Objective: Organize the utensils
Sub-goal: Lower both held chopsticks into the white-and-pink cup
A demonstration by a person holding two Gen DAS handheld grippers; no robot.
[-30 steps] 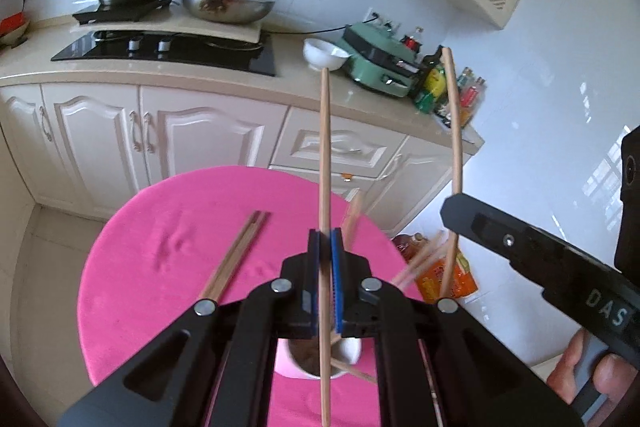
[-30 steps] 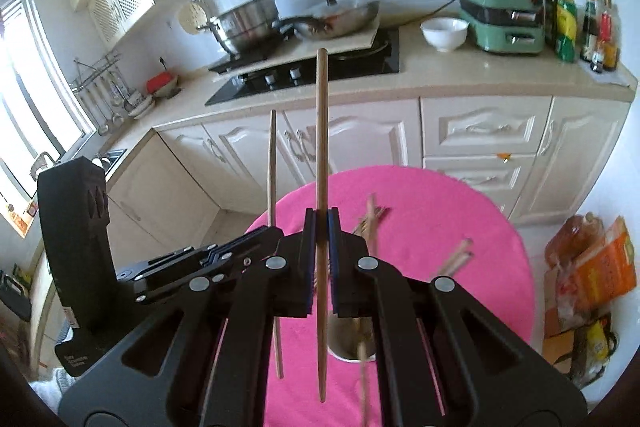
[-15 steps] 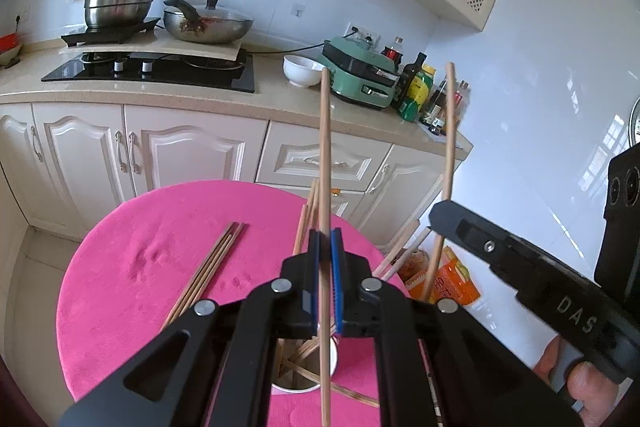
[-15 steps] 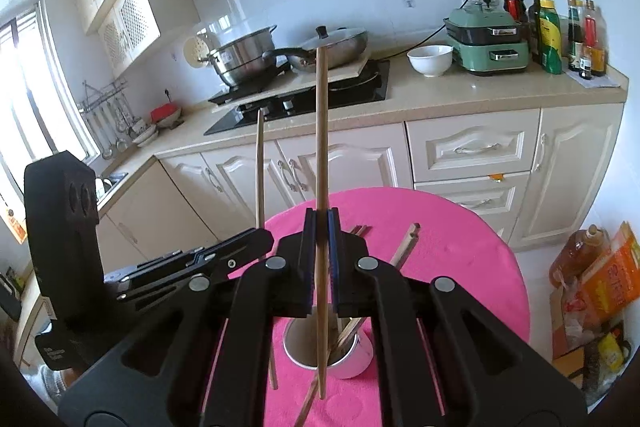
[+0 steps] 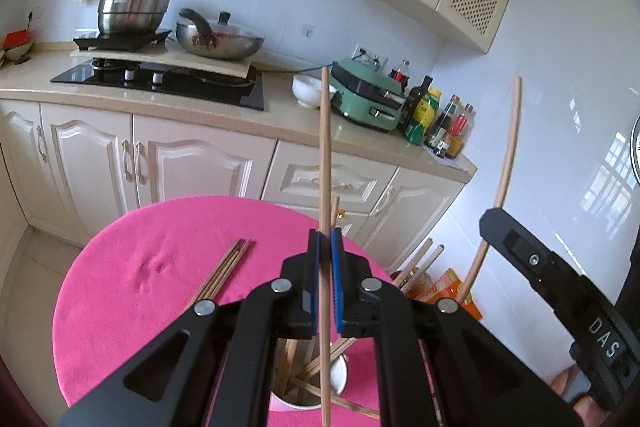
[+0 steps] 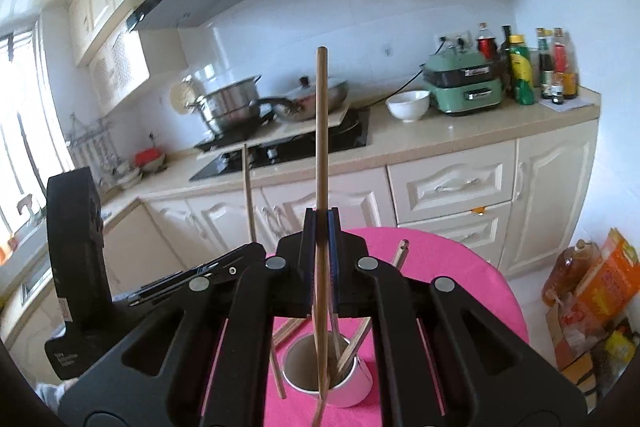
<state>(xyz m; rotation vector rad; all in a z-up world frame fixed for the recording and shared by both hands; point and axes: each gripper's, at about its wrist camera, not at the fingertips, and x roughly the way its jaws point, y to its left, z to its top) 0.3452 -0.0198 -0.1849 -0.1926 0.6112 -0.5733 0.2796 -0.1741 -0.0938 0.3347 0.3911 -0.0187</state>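
Both sets of jaws are clamped tight on a single chopstick each. The left gripper [image 5: 325, 283] pinches a pale, straight wooden chopstick [image 5: 325, 163] between blue pads, standing nearly upright. The right gripper [image 6: 321, 263] does the same with a slightly darker chopstick [image 6: 321, 131].

Biggest thing around is the round table [image 5: 160, 267] with a fuzzy hot-pink cloth, a bit wrinkled. On it sits a white cup [image 6: 352, 387], smooth and cylindrical, holding several chopsticks leaning at messy angles; both held sticks hang right over it, and the right one's lower end dips inside the rim. A small bundle of loose chopsticks [image 5: 224, 273] lies flat on the cloth, well left of the cup.
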